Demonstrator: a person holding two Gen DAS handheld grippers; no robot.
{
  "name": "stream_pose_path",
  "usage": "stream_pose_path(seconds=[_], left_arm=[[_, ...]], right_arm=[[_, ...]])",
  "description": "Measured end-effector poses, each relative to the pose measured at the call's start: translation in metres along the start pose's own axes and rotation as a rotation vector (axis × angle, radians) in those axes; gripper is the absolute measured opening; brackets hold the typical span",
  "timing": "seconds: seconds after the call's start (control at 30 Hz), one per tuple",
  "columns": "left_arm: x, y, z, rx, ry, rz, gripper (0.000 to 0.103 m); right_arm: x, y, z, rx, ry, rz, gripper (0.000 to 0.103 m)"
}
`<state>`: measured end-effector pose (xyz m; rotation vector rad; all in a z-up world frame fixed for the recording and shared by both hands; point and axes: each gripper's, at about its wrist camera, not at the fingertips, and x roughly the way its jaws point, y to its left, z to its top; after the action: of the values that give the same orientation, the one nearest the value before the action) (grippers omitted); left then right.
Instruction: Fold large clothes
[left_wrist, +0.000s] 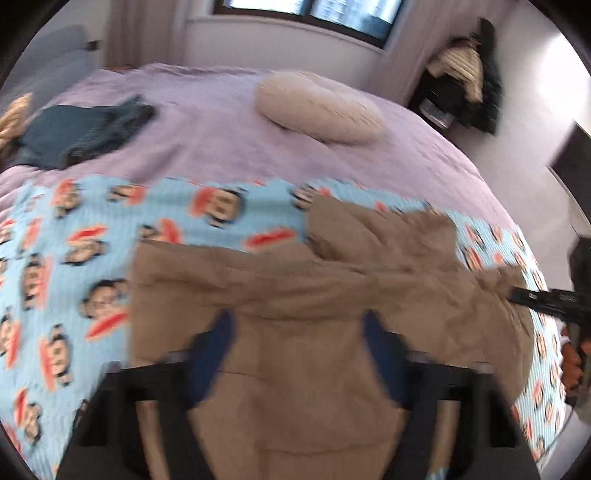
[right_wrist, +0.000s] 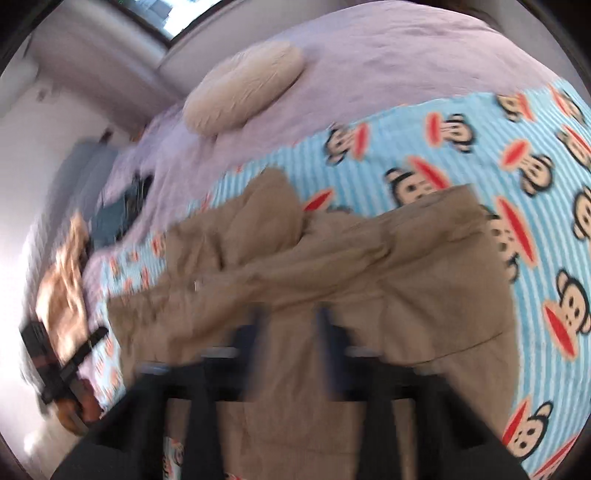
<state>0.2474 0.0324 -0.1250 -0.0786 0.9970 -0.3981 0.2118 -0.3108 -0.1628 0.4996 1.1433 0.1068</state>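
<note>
I see the tan crumpled cotton garment (left_wrist: 295, 295) directly ahead of both, long axis crosswise on the monkey-print blanket (left_wrist: 74, 258). Left hand-held gripper (left_wrist: 295, 343) spread; right hand-held gripper (right_wrist: 291, 332) half-spread, astride cloth.

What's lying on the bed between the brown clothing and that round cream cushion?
Between the tan garment and the cream cushion lie a strip of blue monkey-print blanket, then bare lilac bedspread. Both wrist views show this.
</note>
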Motion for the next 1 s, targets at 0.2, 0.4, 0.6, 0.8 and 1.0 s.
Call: stream_pose_path(seconds=[0.2, 0.4, 0.6, 0.8, 1.0], left_arm=[[0.068, -0.03, -0.009, 0.063, 0.017, 0.099, 0.051], [0.107, -0.003, 0.006, -0.061, -0.011, 0.143, 0.052], [0.088, 0.006, 0.013, -0.016, -0.013, 0.194, 0.052], [0.076, 0.073, 0.008, -0.099, -0.008, 0.323, 0.052], [0.112, 0.086, 0.005, -0.132, -0.009, 0.357, 0.053]], right_arm=[[0.065, 0.006, -0.003, -0.088, -0.001, -0.104, 0.01], [0.089, 0.0, 0.012, -0.102, -0.064, -0.118, 0.005], [0.061, -0.009, 0.015, -0.11, -0.043, -0.145, 0.005], [0.017, -0.085, 0.008, 0.056, -0.098, -0.244, 0.005], [0.054, -0.119, 0.013, 0.184, -0.13, -0.218, 0.004]])
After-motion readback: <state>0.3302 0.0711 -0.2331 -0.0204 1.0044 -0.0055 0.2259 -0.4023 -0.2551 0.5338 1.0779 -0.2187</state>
